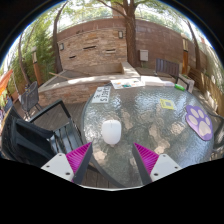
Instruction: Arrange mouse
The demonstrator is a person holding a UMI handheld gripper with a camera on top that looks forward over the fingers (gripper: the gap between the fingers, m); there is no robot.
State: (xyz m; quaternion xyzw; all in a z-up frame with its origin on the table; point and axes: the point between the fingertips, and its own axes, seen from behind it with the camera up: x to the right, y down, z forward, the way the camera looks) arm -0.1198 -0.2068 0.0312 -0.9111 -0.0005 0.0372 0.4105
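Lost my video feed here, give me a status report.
Hand-held gripper open, holding nothing. White mouse on glass table, just ahead between the fingers. Path clear; purple paw-print mat off to the side.

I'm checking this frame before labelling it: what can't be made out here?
- White mouse, gripper view: too small to show buttons or which way it faces.
- Papers at the table's far side: print too small to read.
- Purple paw-shaped item: distorted by the wide lens, material unclear.
- Claw: open, well short of the mouse; its body is out of view.
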